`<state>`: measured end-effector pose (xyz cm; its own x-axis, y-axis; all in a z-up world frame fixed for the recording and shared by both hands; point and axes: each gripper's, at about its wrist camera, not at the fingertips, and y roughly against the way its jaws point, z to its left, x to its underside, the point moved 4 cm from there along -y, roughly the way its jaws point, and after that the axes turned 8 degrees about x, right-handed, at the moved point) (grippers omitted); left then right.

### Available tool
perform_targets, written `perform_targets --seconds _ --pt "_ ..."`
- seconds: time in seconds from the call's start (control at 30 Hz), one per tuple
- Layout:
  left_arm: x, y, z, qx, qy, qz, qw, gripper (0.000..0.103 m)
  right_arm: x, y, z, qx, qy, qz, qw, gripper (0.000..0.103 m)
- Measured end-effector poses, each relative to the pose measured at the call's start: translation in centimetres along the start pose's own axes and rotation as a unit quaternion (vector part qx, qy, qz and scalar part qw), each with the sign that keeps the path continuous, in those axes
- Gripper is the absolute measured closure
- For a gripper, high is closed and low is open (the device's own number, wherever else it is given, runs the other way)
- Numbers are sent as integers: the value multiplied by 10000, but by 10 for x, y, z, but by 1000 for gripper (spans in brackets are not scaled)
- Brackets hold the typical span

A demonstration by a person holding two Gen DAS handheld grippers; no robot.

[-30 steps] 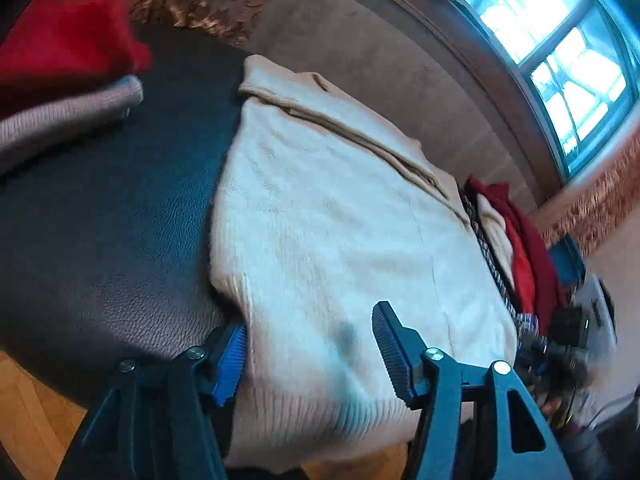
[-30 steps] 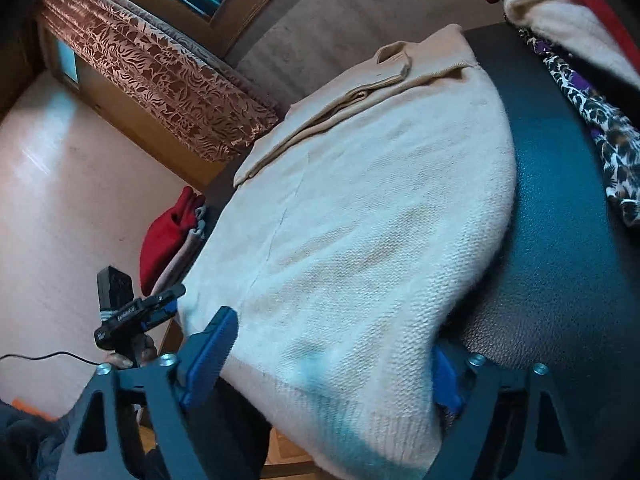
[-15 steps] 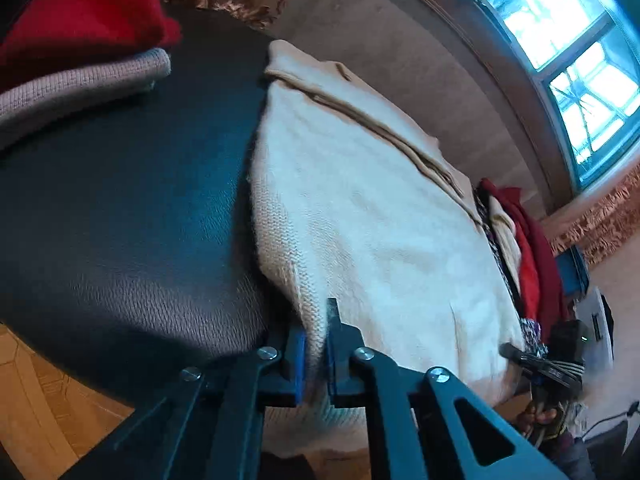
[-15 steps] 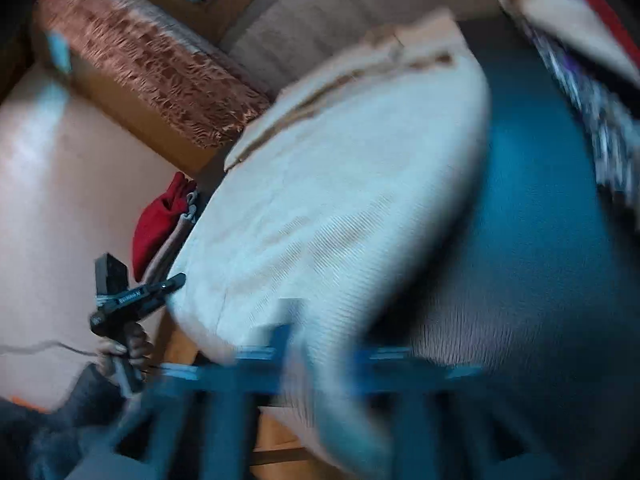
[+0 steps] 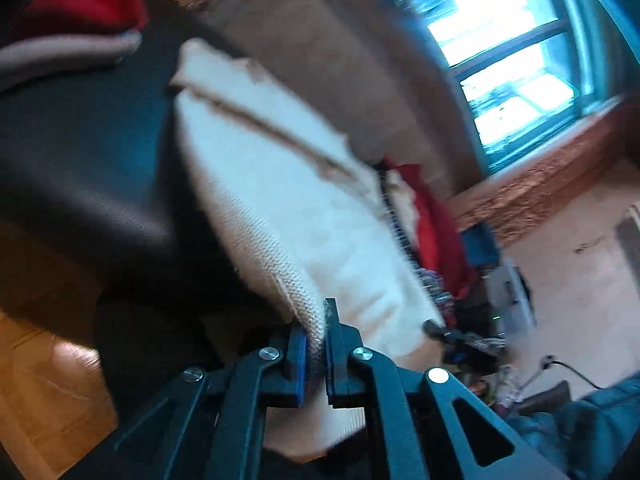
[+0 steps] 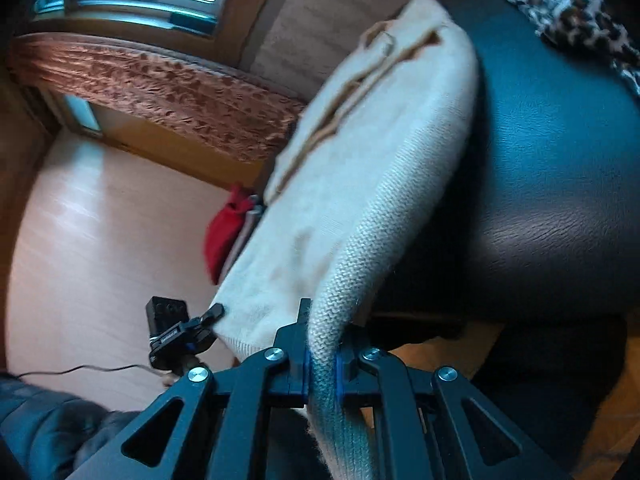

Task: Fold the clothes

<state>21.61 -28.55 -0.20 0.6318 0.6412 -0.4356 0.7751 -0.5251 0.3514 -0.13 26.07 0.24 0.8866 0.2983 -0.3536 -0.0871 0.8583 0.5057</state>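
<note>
1. Progress: your cream sweater [image 5: 280, 208] lies lengthwise on the black leather seat [image 5: 80, 152], hem end toward you at 6 o'clock, collar at 12. Sides look tucked already; the hem-to-collar fold remains.
2. Left tongs [image 5: 316, 344] are clamped on the hem's left corner, knit bunched between the pads.
3. Right tongs [image 6: 322, 354] are pinched on the right corner likewise.
4. Pose: both tongs point slightly downward along the sweater; motion blur makes the lift hard to judge, though the hem appears raised off the seat.
5. Other garments: red pile [image 5: 80, 0] at 10 o'clock.
</note>
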Motion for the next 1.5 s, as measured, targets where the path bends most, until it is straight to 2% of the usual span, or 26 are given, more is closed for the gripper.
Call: perform_targets --seconds 0.07,0.2,0.37,0.43,0.5,0.53,0.6,0.67,0.7,0.73,0.87,1.07,1.13,1.17,1.2,1.23,1.27,1.3,1.4,1.5 --pt "-11 7 -9 241 29 -194 9995 98 -4 5 12 -119 60 -70 9999 94" --pt "-52 6 -22 592 22 -598 9965 98 -34 12 30 -399 149 -375 9984 94" --pt "-132 -24 -28 813 -34 -1055 9911 98 -123 -2 35 -695 178 -873 9936 94" --pt "-165 -43 -19 627 86 -1231 9904 98 -167 -16 28 -592 122 -1027 9929 94" --pt "-200 -70 8 246 460 -1323 9898 98 -209 -32 13 -353 -58 -1129 9930 94" --pt "-209 -83 22 -21 674 -1329 9888 98 -230 -45 -3 -105 -236 -1111 9935 93" --pt "-224 -121 68 -683 1265 -1100 9835 98 -250 -69 -33 226 -655 -931 9932 90" --pt "-221 -150 109 -1058 1804 -830 9744 97 -255 -100 -64 653 -930 -583 9918 91" --pt "-220 -156 117 -911 1833 -900 9747 97 -251 -107 -71 675 -943 -514 9919 98" --pt "-220 -156 115 -887 1746 -966 9759 97 -245 -106 -71 594 -820 -601 9930 98" --pt "-204 -151 99 -1014 1293 -628 9844 97 -211 -89 -61 450 -526 -494 9964 98" --pt "-164 -123 81 -1080 1238 -310 9859 98 -153 -64 -47 296 -594 -117 9977 97" --pt "-160 -115 78 -927 1369 -306 9858 97 -141 -59 -41 195 -705 -3 9973 91" --pt "-157 -114 74 -843 1391 -320 9862 96 -137 -56 -38 134 -756 54 9970 84" --pt "-153 -113 69 -757 1396 -324 9868 92 -136 -54 -35 56 -800 109 9967 70" --pt "-150 -113 62 -673 1345 -301 9882 88 -135 -51 -30 -32 -796 146 9967 61" --pt "-148 -114 59 -600 1297 -290 9893 82 -134 -48 -24 -133 -718 155 9972 43" --pt "-146 -114 55 -525 1255 -276 9903 76 -133 -45 -17 -235 -640 164 9975 28" --pt "-137 -116 47 -374 1226 -142 9917 67 -134 -46 1 -403 -379 354 9978 16" --pt "-131 -125 45 -332 1199 40 9922 67 -139 -60 9 -349 -255 543 9976 14"
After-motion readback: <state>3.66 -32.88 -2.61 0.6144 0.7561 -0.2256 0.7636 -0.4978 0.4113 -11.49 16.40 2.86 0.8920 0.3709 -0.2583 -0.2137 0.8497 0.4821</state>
